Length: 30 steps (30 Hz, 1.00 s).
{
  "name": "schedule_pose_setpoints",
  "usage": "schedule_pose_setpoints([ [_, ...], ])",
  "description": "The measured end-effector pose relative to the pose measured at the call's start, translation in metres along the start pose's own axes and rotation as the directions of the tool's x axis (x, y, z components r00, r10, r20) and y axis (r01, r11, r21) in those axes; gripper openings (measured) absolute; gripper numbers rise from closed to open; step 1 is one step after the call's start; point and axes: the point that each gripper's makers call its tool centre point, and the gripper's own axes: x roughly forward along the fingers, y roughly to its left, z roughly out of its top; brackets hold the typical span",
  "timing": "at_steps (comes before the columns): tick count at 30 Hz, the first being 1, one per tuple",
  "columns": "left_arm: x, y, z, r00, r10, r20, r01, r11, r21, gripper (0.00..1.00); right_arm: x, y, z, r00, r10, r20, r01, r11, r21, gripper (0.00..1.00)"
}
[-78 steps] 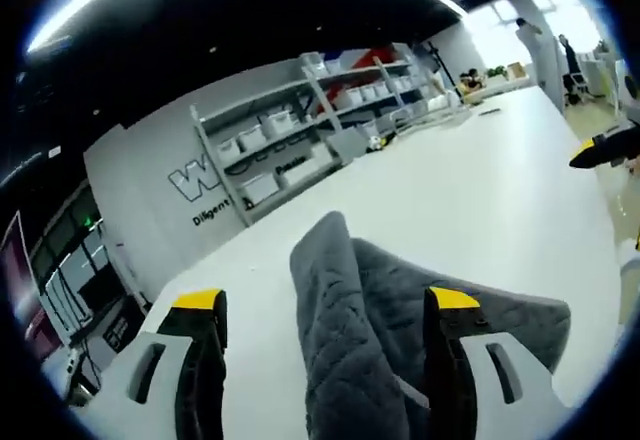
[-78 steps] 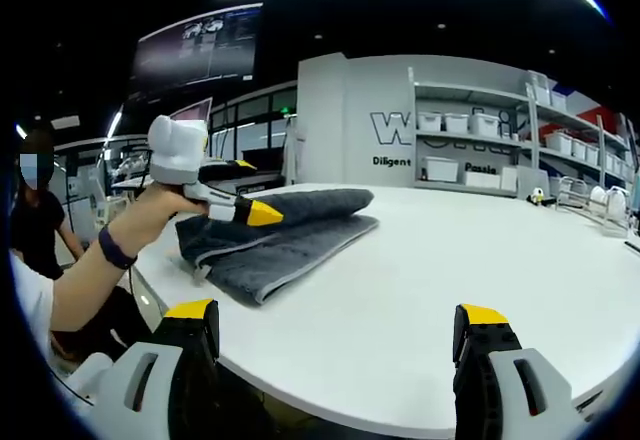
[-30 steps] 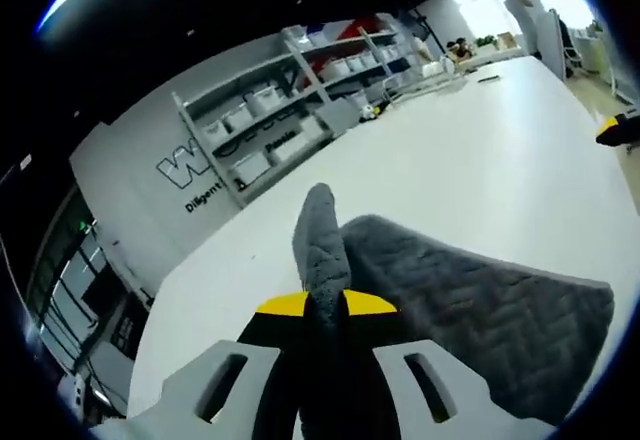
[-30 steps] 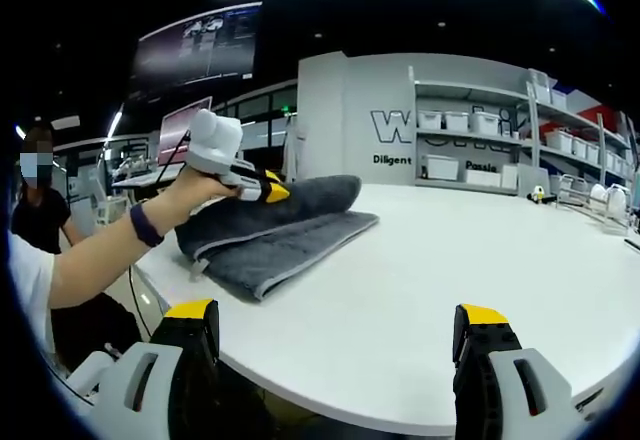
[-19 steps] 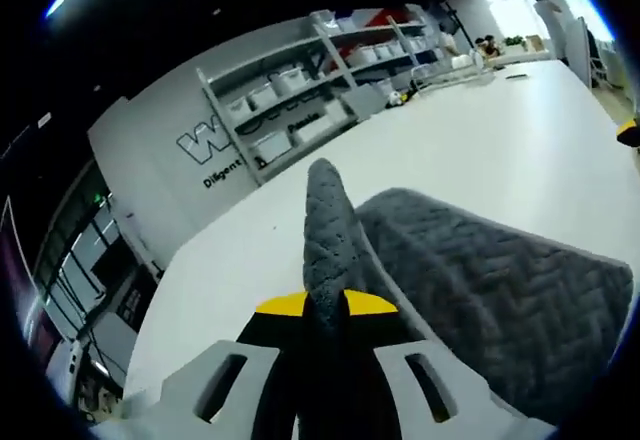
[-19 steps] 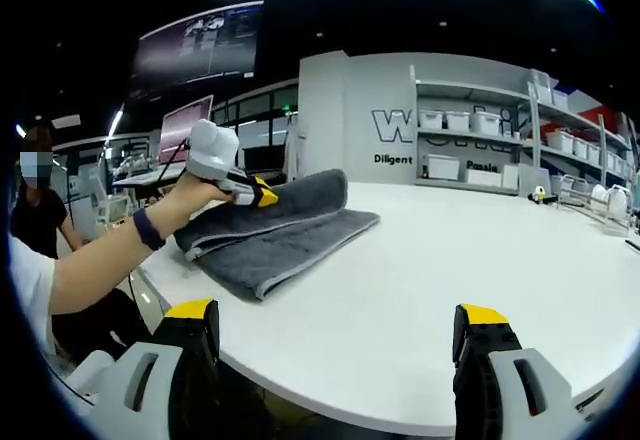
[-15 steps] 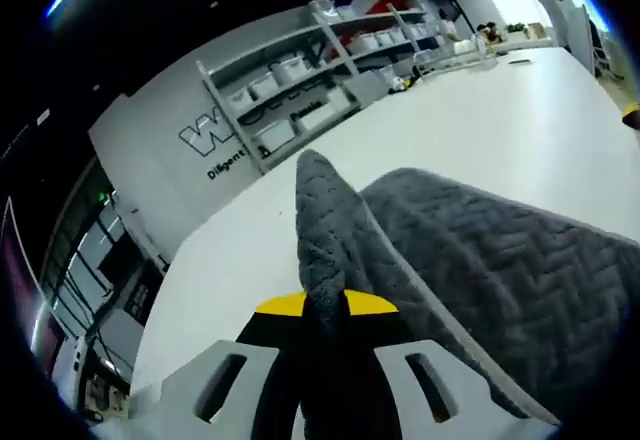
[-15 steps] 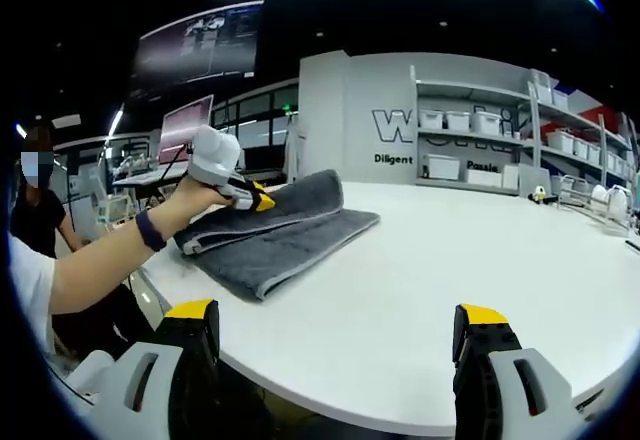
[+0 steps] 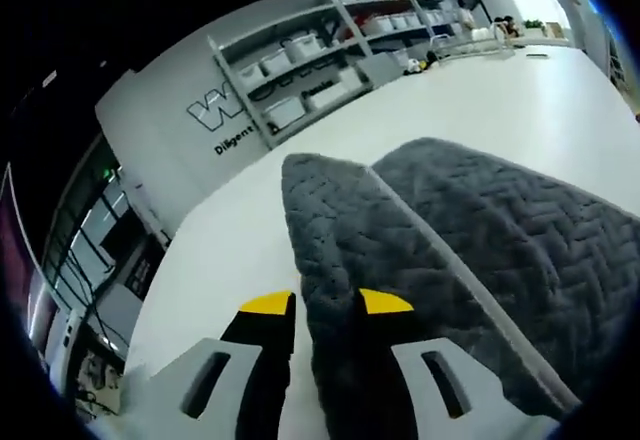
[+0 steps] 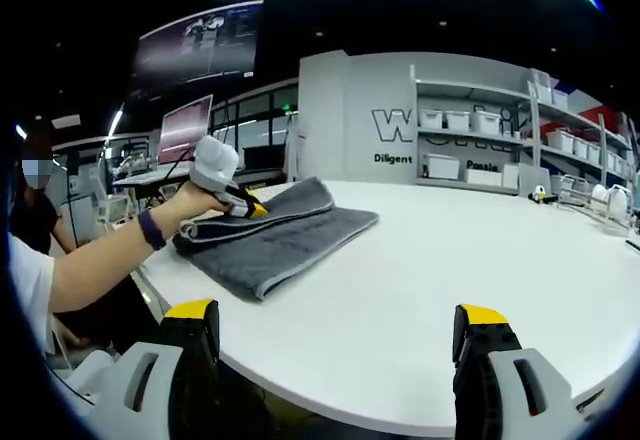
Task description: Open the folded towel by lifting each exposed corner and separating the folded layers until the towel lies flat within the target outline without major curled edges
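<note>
Left gripper view: my left gripper [image 9: 326, 305] pinches the grey quilted folded towel's [image 9: 480, 230] top flap between its jaws; right gripper [image 10: 335, 325] spread, well apart; a thin bite could slip, or drag both layers.

1. Towel [image 9: 470, 260]: its near end runs off the lower right of the left gripper view.
2. Left gripper [image 9: 325, 305]: towel fabric covers the inner faces of its jaws.
3. Shelf bins [image 10: 470, 125]: contents too small to tell.
4. Wall lettering [image 10: 392, 125]: partly hidden behind the shelf post.
</note>
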Motion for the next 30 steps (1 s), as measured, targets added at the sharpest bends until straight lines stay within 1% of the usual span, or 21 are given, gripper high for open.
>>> schedule_pose_setpoints([
  [3, -0.004, 0.005, 0.000, 1.000, 0.012, 0.015, -0.012, 1.000, -0.027, 0.31, 0.000, 0.002, 0.000, 1.000, 0.006, -0.001, -0.006, 1.000, -0.005, 0.99],
  [6, -0.010, 0.010, 0.002, 0.999, 0.037, 0.028, -0.037, 0.999, -0.024, 0.36, 0.000, 0.002, 0.001, 1.000, 0.005, 0.002, -0.005, 1.000, -0.005, 0.99],
  [10, -0.020, 0.015, 0.010, 0.995, 0.076, 0.059, -0.075, 0.997, -0.013, 0.46, 0.001, 0.001, 0.001, 1.000, 0.001, -0.002, -0.001, 1.000, -0.004, 0.99],
  [12, -0.025, 0.016, 0.015, 0.994, 0.079, 0.078, -0.078, 0.997, -0.017, 0.51, 0.001, 0.002, 0.001, 1.000, 0.002, -0.001, -0.002, 1.000, -0.005, 0.99],
  [15, -0.036, 0.014, 0.020, 0.991, 0.073, 0.116, -0.069, 0.997, -0.034, 0.54, 0.001, 0.003, 0.003, 1.000, 0.004, 0.003, -0.004, 1.000, -0.008, 0.99],
  [16, -0.033, 0.019, 0.026, 0.989, 0.066, 0.129, -0.060, 0.997, -0.051, 0.56, 0.001, 0.004, 0.003, 1.000, 0.005, 0.003, -0.005, 1.000, -0.009, 0.99],
  [18, -0.037, 0.018, 0.028, 0.988, 0.060, 0.145, -0.051, 0.996, -0.066, 0.61, 0.001, 0.004, 0.003, 1.000, 0.006, 0.002, -0.006, 1.000, -0.009, 0.99],
  [21, -0.057, 0.010, 0.035, 0.974, 0.058, 0.220, -0.032, 0.992, -0.118, 0.66, 0.001, 0.004, 0.003, 1.000, 0.008, -0.002, -0.008, 1.000, -0.012, 0.99],
  [24, -0.075, 0.000, 0.039, 0.961, 0.032, 0.273, 0.008, 0.989, -0.147, 0.73, 0.000, 0.004, 0.004, 1.000, 0.006, 0.002, -0.006, 1.000, -0.011, 0.99],
  [26, -0.088, -0.009, 0.039, 0.954, 0.006, 0.301, 0.043, 0.987, -0.155, 0.78, 0.000, 0.004, 0.004, 1.000, 0.004, 0.003, -0.004, 1.000, -0.010, 0.99],
  [27, -0.092, -0.012, 0.038, 0.953, -0.001, 0.305, 0.054, 0.985, -0.166, 0.80, 0.000, 0.004, 0.005, 1.000, 0.003, 0.004, -0.003, 1.000, -0.010, 0.99],
  [28, -0.100, -0.019, 0.037, 0.950, -0.018, 0.313, 0.081, 0.978, -0.190, 0.82, 0.000, 0.004, 0.005, 1.000, 0.002, 0.004, -0.002, 1.000, -0.009, 0.99],
  [29, -0.107, -0.025, 0.037, 0.943, -0.035, 0.330, 0.103, 0.976, -0.191, 0.84, -0.001, 0.004, 0.005, 1.000, 0.002, 0.004, -0.002, 1.000, -0.009, 0.99],
  [30, -0.111, -0.028, 0.037, 0.940, -0.043, 0.338, 0.116, 0.974, -0.196, 0.84, -0.001, 0.004, 0.005, 1.000, 0.003, 0.004, -0.003, 1.000, -0.009, 0.99],
])
